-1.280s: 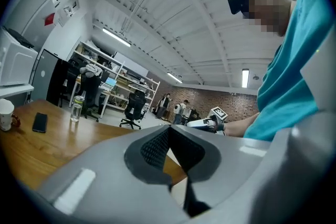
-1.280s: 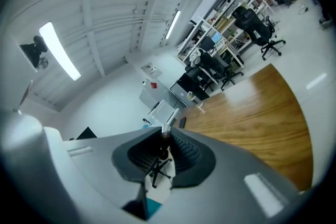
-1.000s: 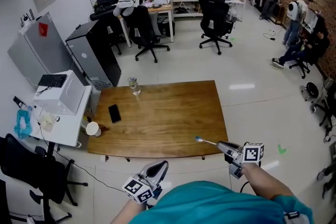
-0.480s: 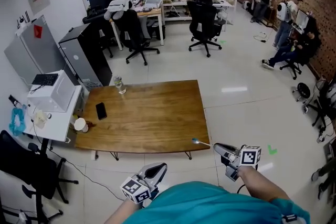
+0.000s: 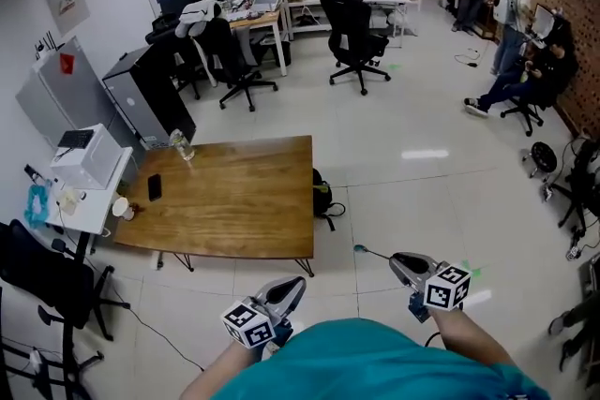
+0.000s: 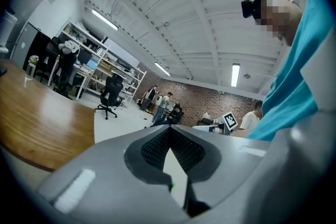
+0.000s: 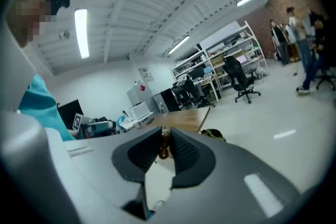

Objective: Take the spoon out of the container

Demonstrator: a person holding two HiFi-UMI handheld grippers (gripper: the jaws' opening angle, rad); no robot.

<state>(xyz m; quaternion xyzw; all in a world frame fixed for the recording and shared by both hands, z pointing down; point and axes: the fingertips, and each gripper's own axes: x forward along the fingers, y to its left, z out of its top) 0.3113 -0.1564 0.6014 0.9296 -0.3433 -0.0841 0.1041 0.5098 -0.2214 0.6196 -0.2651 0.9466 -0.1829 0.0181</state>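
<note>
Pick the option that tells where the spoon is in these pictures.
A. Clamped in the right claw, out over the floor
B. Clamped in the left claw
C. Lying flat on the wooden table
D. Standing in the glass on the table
A: the spoon sticks out of the right claw, whose jaws are closed on its handle, over white floor well clear of the wooden table.

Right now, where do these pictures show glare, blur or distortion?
Head view: curved wide-angle edges, bright glare on the floor. Left gripper view: fisheye, dark corners. Right gripper view: ceiling lamp overexposed, spoon in the jaws soft from closeness.
</note>
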